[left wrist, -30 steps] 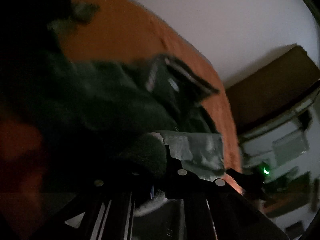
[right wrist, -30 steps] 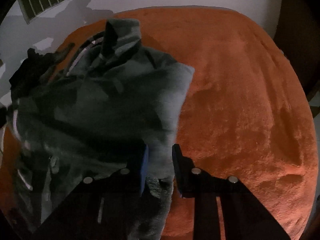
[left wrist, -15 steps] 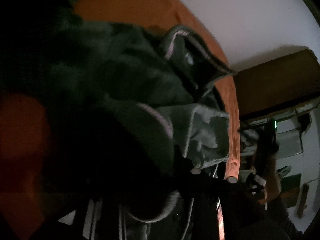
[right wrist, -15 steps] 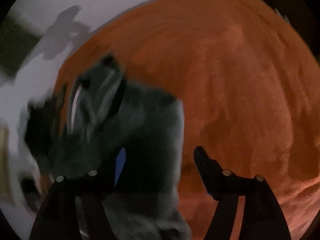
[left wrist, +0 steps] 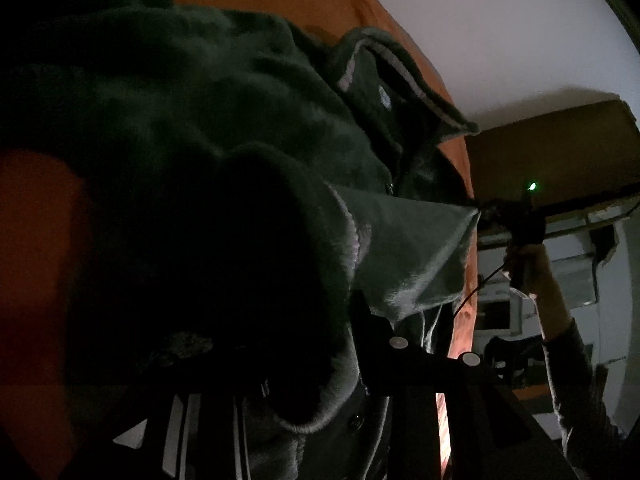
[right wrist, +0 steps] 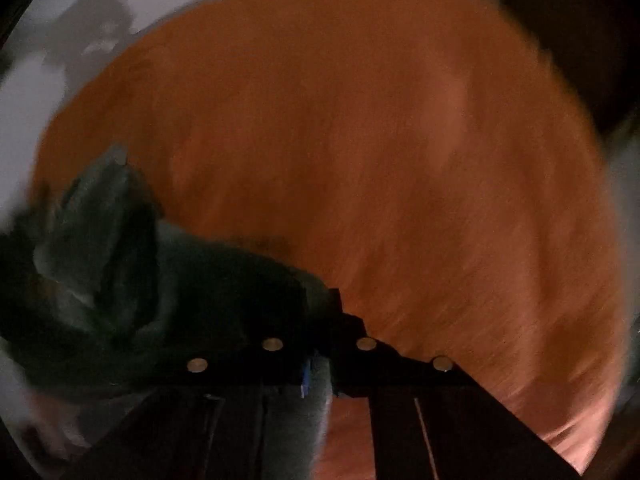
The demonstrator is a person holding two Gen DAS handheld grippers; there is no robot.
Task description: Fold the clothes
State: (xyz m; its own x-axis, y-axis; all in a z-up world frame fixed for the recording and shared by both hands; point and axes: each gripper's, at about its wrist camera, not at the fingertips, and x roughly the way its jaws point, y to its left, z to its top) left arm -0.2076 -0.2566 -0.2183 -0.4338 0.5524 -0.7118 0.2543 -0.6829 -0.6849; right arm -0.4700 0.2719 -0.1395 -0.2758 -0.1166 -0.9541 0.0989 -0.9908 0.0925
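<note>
Here, the right gripper is seen clamped on a corner of the dark green garment. From that corner the cloth is stretched toward the left gripper, whose jaws, just opened narrowly, are draped by a fold. Beyond, the orange blanket is covered partly.

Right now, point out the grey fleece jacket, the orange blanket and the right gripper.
grey fleece jacket (left wrist: 248,128), left wrist view, on its bunched body.
orange blanket (right wrist: 380,152), right wrist view, on a bare stretch.
right gripper (right wrist: 320,360), right wrist view, between its fingertips, shut on the jacket's cloth.
</note>
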